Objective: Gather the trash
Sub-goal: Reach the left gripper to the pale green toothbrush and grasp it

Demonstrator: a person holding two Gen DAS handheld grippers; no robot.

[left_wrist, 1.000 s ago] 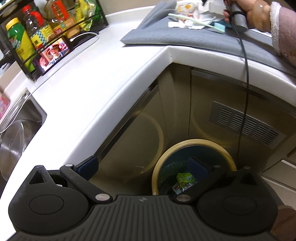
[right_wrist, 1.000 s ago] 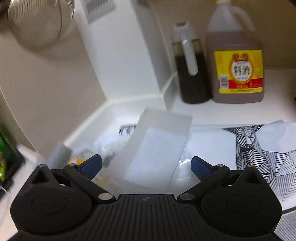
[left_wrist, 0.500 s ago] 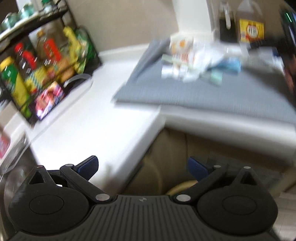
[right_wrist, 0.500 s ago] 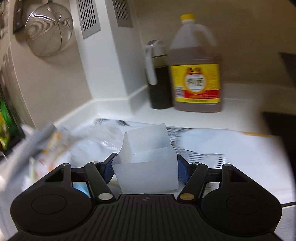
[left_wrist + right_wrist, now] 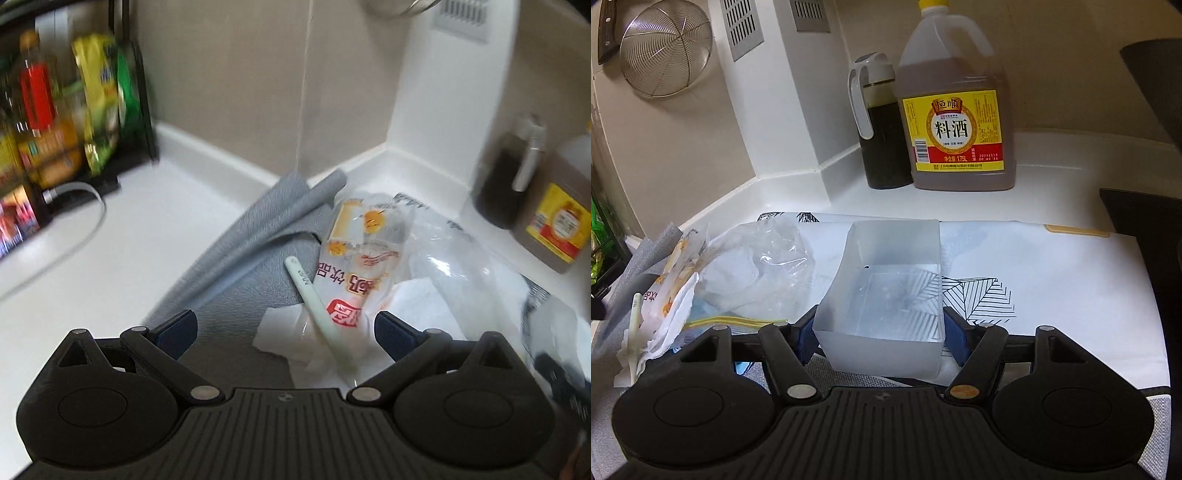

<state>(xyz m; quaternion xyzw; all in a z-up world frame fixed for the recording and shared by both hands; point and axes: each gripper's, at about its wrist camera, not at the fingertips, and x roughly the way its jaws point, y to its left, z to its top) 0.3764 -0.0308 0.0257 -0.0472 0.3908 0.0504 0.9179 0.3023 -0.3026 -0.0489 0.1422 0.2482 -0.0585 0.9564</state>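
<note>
My right gripper [image 5: 881, 339] is shut on a translucent plastic box [image 5: 886, 291], with a blue pad pressing each side wall just above the counter. The box is open-topped and looks empty. To its left lies the trash pile: a crumpled clear bag [image 5: 757, 266], a printed snack wrapper [image 5: 672, 280] and a pale green stick [image 5: 634, 321]. My left gripper [image 5: 284, 328] hangs open over that pile, with nothing between its pads. Ahead of it are the stick [image 5: 314, 299], the wrapper [image 5: 354, 266], white tissue [image 5: 417, 302] and the clear bag [image 5: 454, 258], all on a grey mat [image 5: 251, 266].
A cooking-wine jug [image 5: 955, 110] and a dark sauce bottle [image 5: 879, 129] stand at the back wall. A wire strainer [image 5: 665, 55] hangs on the wall. A rack of bottles [image 5: 55, 122] and a white cable [image 5: 74, 229] sit left. A leaf-print sheet [image 5: 1052, 277] covers the counter.
My left gripper has swung up from over the floor bin to the trash pile on the counter. My right gripper closed on the plastic box and has since stayed nearly still.
</note>
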